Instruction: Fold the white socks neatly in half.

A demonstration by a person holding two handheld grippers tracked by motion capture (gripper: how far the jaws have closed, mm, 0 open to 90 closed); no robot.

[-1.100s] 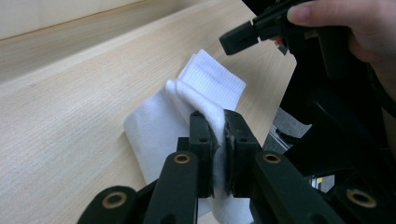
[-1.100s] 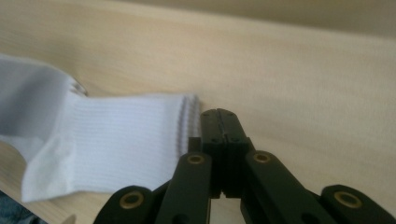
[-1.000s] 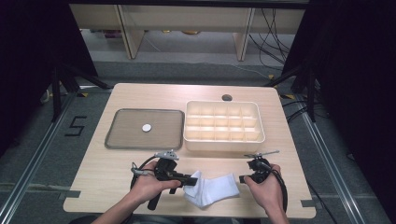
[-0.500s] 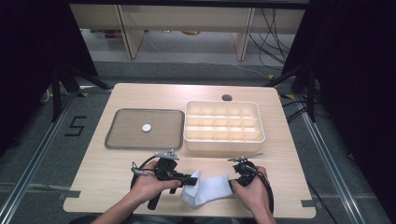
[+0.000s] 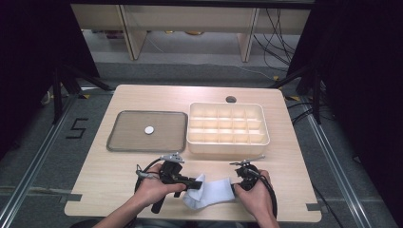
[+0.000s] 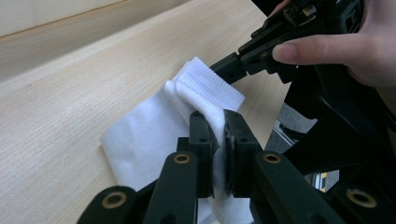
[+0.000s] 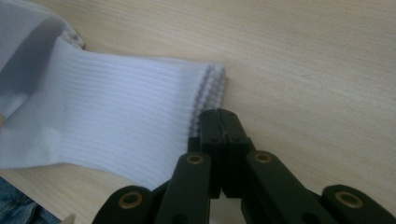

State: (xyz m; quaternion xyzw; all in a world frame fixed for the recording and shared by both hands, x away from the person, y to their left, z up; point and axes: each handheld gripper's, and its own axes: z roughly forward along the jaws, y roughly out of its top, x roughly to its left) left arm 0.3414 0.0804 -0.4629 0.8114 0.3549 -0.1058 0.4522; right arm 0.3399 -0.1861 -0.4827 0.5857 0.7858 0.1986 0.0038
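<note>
Sock (image 5: 211, 192): white, lying flat at the front edge of the table (image 5: 142, 99), about midway between its two front corners, between the person's hands.
Long axis: runs side to side along the front edge; ribbed cuff end towards the right hand, crumpled toe end towards the left.
Left claw (image 6: 218, 122): jaws closed on a pinched fold of the sock; white cloth shows squeezed between the pads in the left gripper view.
Right claw (image 7: 220, 119): jaws fully together, tips just beside the ribbed cuff edge; no cloth seen between them, so holding nothing.
Nearer hand: both are at the sock; the left one alone has hold of it.
Key relation: cuff lies to the left of the right claw's tips in its own view, touching or nearly so. Judgement: that claw must open before it can take the cuff.
Other items: flat tray (image 5: 119, 142) with a small white disc (image 5: 149, 129) and a divided box (image 5: 228, 145), well behind the sock.
Writing: a "5" (image 5: 77, 128) marked on the floor, left of the table; no brand or label readable on the sock.
</note>
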